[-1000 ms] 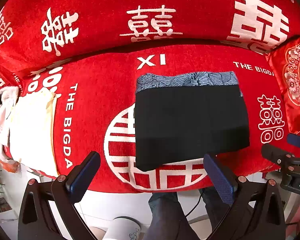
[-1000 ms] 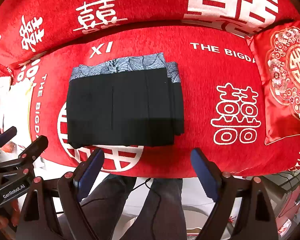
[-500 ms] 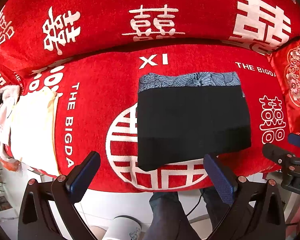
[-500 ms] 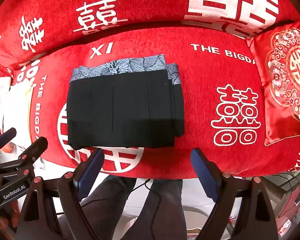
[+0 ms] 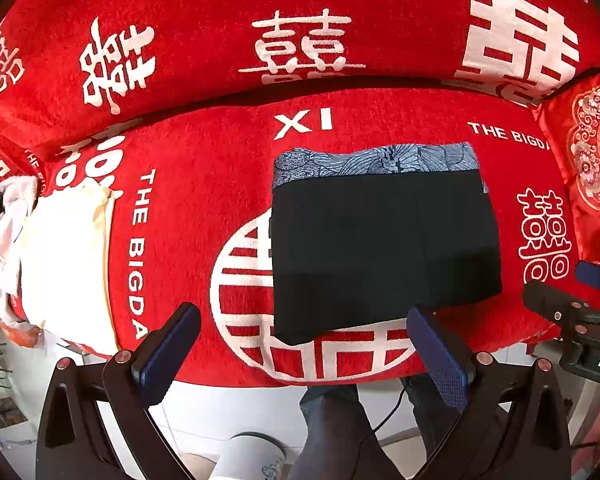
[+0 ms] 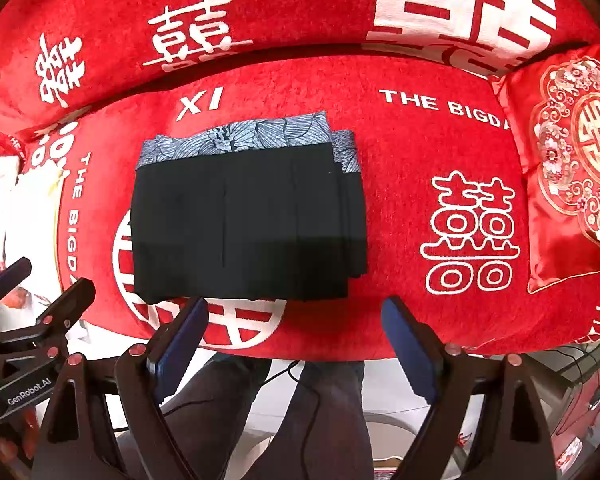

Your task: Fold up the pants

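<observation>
1. Pants [image 5: 384,244] [image 6: 244,220] lie folded in a flat black rectangle on the red sofa seat [image 5: 204,184], long axis left to right, patterned grey waistband toward the backrest.
2. Left gripper [image 5: 304,344] fingers spread wide, holding nothing.
3. Right gripper [image 6: 294,336] fingers likewise apart and empty, above the seat's front edge.

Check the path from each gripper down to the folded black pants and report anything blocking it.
Nothing visible blocks either path. The pants lie folded and flat on the red sofa cover, with nothing on them. The left gripper and right gripper are both open and empty, near the pants' front edge.
</observation>
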Demonstrator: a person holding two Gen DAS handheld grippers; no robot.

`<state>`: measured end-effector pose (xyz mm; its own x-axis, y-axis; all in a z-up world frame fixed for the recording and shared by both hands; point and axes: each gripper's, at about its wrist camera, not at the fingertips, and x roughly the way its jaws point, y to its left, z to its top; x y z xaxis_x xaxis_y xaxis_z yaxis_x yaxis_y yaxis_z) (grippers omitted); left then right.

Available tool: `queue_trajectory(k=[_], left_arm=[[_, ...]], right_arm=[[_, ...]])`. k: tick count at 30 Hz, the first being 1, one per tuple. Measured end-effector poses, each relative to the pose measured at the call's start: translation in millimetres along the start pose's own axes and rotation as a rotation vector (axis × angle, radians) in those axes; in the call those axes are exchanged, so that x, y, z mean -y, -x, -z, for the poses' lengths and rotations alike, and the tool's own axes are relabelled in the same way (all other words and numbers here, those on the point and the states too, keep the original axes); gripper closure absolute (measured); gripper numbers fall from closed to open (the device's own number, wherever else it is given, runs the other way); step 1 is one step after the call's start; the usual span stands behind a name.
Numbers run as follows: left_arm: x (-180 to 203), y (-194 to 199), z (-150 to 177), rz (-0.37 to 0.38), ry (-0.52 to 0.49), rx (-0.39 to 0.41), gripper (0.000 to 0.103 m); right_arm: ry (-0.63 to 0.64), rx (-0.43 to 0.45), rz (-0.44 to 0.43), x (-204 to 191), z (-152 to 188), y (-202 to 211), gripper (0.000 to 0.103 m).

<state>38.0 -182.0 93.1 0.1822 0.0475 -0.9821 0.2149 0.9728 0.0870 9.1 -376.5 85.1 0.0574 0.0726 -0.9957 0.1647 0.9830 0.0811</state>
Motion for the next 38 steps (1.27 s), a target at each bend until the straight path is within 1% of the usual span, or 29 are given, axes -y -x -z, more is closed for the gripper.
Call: queue_trajectory(k=[17,26,38], left_arm=[[4.0,-0.7,0.0,-0.014,-0.022,0.008,0.0],[0.6,-5.9,4.2,0.0,0.001,-0.014,0.0],[-2.2,-0.7,5.9,-0.002,0.019,0.012,0.0]], right_arm=[[0.02,-0.011,0.011,-4.2,-0.5,-4.5,0.013],[0.024,-0.016,0.011,-6.9,0.1,-6.2,0.013],[0.027,-0.018,0.012,-8.4,3.8,-8.1,0.013]])
